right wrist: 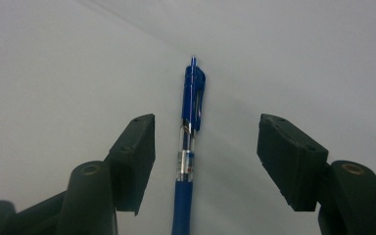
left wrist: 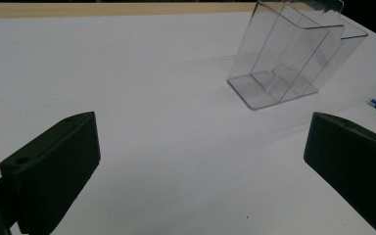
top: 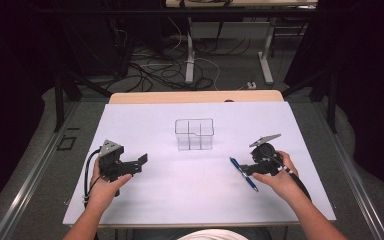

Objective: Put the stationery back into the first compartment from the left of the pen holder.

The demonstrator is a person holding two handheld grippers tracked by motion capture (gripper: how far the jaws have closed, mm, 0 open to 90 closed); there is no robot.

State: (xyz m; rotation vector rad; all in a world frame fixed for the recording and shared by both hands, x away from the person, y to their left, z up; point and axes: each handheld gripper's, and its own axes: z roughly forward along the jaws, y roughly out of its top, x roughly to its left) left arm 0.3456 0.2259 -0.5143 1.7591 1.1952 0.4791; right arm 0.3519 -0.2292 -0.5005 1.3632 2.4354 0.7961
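High view: white worktop [top: 180, 195], the largest element, bears a clear box [top: 194, 134] near its centre; the box stands upright and is split by clear partitions into compartments. To the right of the box and nearer the person, a blue pen [top: 243, 173] lies flat on the worktop, well apart from the box. Left hand-held gripper [top: 141, 162] rests at the left of the worktop, pointing toward the centre; in the left gripper view its jaws stand wide apart, released, with bare worktop between them and the box [left wrist: 289, 58] farther off to the upper right. Right hand-held gripper [top: 244, 169] is at the pen. Right gripper view: the pen [right wrist: 190, 147] lies lengthwise between the two jaws, nearer the left-hand jaw, a gap showing on each side; the jaws are released and not pressing on it. Pen clip end points away from the camera.
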